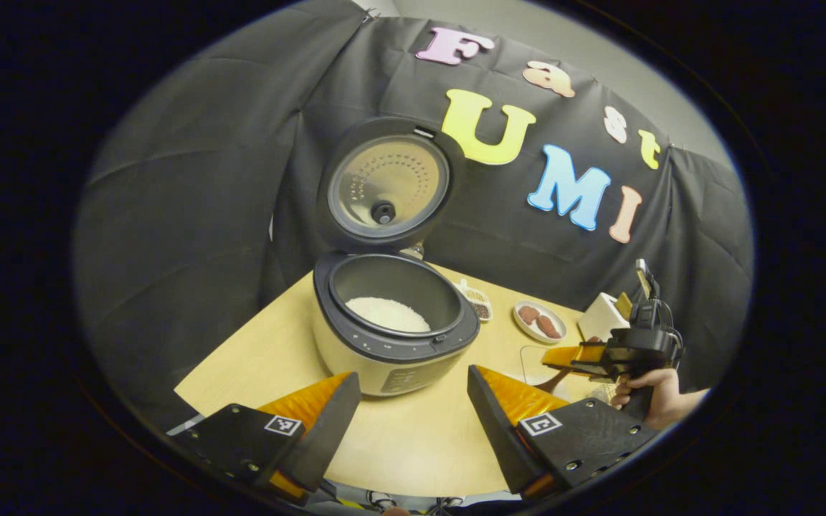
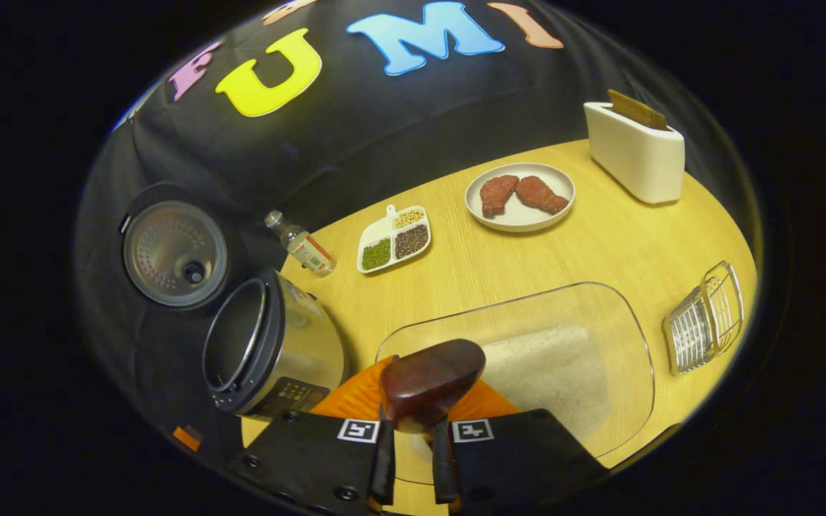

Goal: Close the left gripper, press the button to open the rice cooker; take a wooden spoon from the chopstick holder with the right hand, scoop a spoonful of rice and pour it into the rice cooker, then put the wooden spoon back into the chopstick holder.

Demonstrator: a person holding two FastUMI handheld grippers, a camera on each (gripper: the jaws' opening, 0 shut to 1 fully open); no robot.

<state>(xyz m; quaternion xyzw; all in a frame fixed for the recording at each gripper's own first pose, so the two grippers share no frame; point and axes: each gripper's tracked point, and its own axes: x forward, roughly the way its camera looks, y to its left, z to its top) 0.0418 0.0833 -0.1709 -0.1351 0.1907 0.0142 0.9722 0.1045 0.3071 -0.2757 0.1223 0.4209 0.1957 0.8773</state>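
The cooker point(image 1: 395, 326) stands open near the table's point(image 1: 413, 437) left edge, lid point(image 1: 384, 183) upright behind it and white rice low in its pot, with bare wood in front. The left gripper point(image 1: 413, 412) hangs before it, fingers wide apart. The right gripper point(image 2: 413, 448) clamps the dark spoon point(image 2: 431, 383) right of the cooker, over the clear tray point(image 2: 599, 337) of rice.

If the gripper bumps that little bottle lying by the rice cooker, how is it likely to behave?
The small bottle lies on its side on the table, so it would probably roll. It looks clear and slim, so likely light and easily shoved. Its smooth wall may be slippery to pinch.
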